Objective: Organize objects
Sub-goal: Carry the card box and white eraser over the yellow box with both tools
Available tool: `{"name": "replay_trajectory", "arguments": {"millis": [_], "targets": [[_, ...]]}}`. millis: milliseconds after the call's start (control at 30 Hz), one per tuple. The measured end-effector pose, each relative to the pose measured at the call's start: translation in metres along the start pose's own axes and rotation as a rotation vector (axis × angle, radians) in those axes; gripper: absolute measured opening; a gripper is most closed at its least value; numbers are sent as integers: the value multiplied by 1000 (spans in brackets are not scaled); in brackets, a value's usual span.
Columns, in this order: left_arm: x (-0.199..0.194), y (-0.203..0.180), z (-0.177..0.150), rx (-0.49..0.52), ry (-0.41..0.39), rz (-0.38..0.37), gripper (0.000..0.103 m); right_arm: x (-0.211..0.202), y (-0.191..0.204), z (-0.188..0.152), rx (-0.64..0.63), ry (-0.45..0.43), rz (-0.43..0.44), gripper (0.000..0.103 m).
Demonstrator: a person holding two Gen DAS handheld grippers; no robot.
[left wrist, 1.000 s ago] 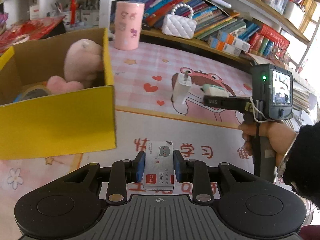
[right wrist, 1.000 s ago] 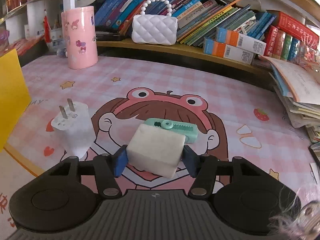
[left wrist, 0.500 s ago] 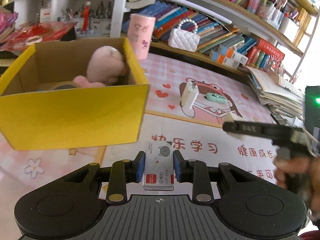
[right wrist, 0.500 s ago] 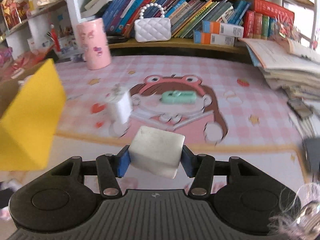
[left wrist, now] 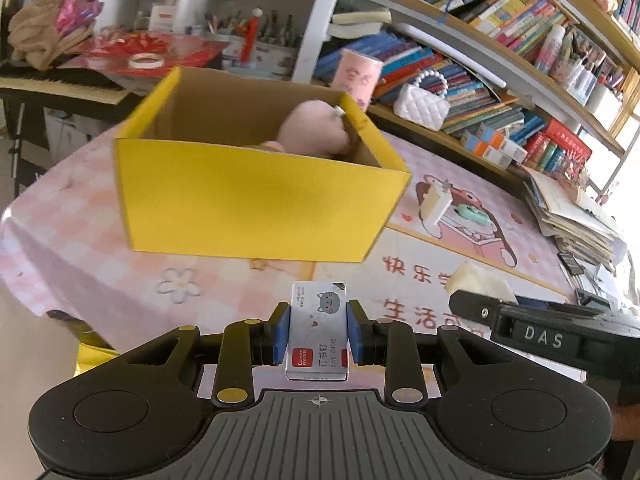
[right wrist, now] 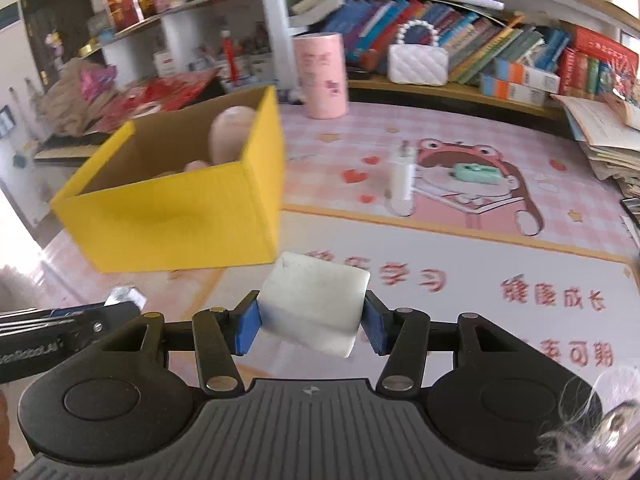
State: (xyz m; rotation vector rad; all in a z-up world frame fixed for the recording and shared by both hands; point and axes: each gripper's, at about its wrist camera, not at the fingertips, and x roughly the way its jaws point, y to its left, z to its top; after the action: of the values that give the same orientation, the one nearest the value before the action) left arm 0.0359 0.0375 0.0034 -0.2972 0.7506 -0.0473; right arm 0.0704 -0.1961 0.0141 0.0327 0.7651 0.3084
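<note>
My left gripper (left wrist: 318, 338) is shut on a small staple box (left wrist: 318, 332) with a grey cat on it, held above the table near its front edge. My right gripper (right wrist: 312, 322) is shut on a white eraser block (right wrist: 314, 302), held in the air to the right of the yellow cardboard box (right wrist: 176, 216). The yellow box (left wrist: 256, 204) stands open ahead of the left gripper with a pink plush toy (left wrist: 312, 130) inside. A white charger plug (right wrist: 402, 176) and a mint green stapler (right wrist: 478, 172) lie on the pink mat beyond.
A pink cylinder cup (right wrist: 320, 76) and a white quilted purse (right wrist: 418, 62) stand at the back by rows of books. A stack of papers (left wrist: 576, 216) lies at the right. The table's left edge (left wrist: 24, 264) is close to the yellow box.
Both grippers have pulled back and up from the mat with their objects and swung left toward the yellow box, which now shows from higher up.
</note>
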Motion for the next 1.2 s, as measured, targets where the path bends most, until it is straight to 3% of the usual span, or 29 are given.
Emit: {"name": "replay_trajectory", "arguments": {"millis": [667,1200], "targets": [[-55,63,-18,10,-51,15,28,-22,93,-38,-52,-4,53,50],[-64,85,-12,-11,-90,7,28,-22,125,-33,-110,-17,48,50]]}}
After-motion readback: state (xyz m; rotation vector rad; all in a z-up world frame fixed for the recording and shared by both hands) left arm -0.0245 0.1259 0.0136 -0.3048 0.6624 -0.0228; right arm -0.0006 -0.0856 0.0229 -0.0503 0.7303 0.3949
